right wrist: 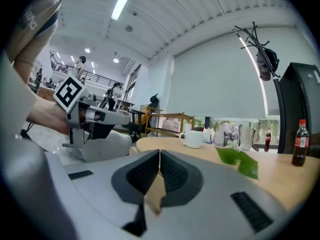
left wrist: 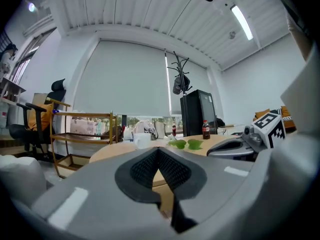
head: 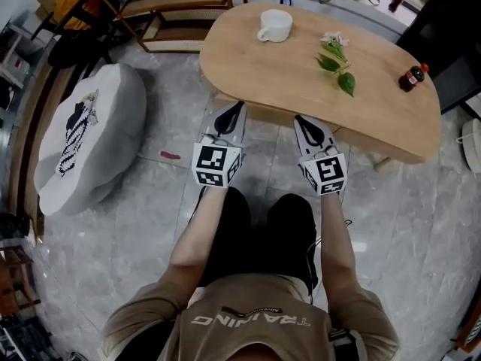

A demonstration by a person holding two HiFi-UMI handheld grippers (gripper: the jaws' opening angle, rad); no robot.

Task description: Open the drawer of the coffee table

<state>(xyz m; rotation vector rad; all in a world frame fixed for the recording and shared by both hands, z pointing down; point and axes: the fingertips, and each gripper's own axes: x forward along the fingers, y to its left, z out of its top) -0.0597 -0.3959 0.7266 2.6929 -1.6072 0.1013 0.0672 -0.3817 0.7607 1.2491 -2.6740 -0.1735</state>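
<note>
The oval wooden coffee table (head: 270, 81) stands in front of me with a white cup (head: 274, 25), a leafy flower sprig (head: 335, 60) and a small cola bottle (head: 412, 77) on top. Its drawer is hidden under the top in the head view. In the left gripper view a light wooden front (left wrist: 165, 186) shows below the tabletop, between the jaws. My left gripper (head: 239, 105) and right gripper (head: 300, 118) are side by side at the table's near edge, pointing level at it. Both are shut and hold nothing, with their tips (left wrist: 158, 150) (right wrist: 159, 153) meeting.
A grey round pouf (head: 86, 138) with a black-and-white pattern sits on the marble floor to the left, a small pink object (head: 170, 156) beside it. A wooden shelf rack (head: 180, 6) stands behind the table. A black cabinet (head: 451, 36) is at the far right. My knees (head: 255, 224) are below the grippers.
</note>
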